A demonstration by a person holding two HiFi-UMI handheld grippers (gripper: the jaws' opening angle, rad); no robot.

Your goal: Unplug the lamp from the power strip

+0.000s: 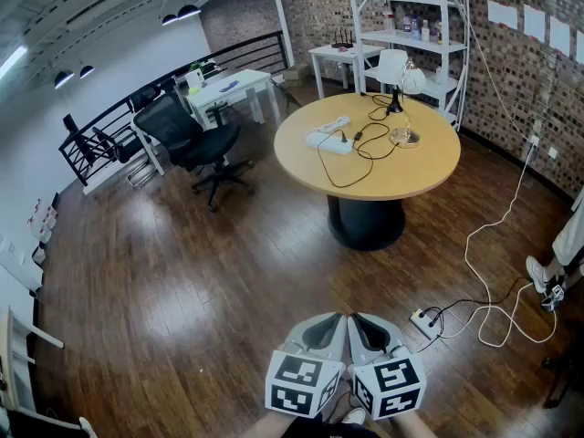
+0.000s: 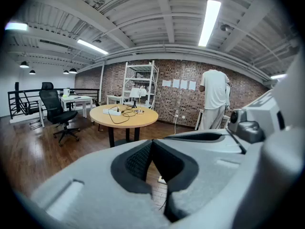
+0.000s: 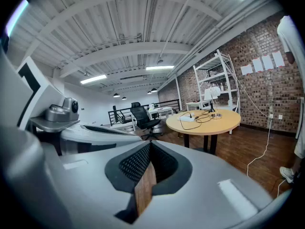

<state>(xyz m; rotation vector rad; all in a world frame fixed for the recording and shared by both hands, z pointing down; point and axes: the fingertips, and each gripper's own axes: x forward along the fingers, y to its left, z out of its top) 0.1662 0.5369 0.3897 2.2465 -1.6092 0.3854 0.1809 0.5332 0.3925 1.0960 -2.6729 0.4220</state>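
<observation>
A white power strip (image 1: pixel 328 139) lies on the round wooden table (image 1: pixel 429 167) far ahead of me. Black cords loop from it toward a white-shaded lamp (image 1: pixel 393 67) at the table's far side. Both grippers are low in the head view, well short of the table, side by side above the wooden floor. The left gripper (image 1: pixel 330 328) and the right gripper (image 1: pixel 367 328) are both shut with nothing held. The left gripper view shows the left gripper (image 2: pixel 151 144), the table (image 2: pixel 125 119) and the strip (image 2: pixel 112 111) in the distance. The right gripper (image 3: pixel 150 147) faces the table (image 3: pixel 209 124) and lamp (image 3: pixel 211 94) as well.
A black office chair (image 1: pixel 203 140) and a white desk (image 1: pixel 228 85) stand left of the table, and a white shelf (image 1: pixel 411 26) behind it. A second power strip (image 1: pixel 424 322) with white cable lies on the floor at my right. A person (image 2: pixel 214 99) stands by the brick wall.
</observation>
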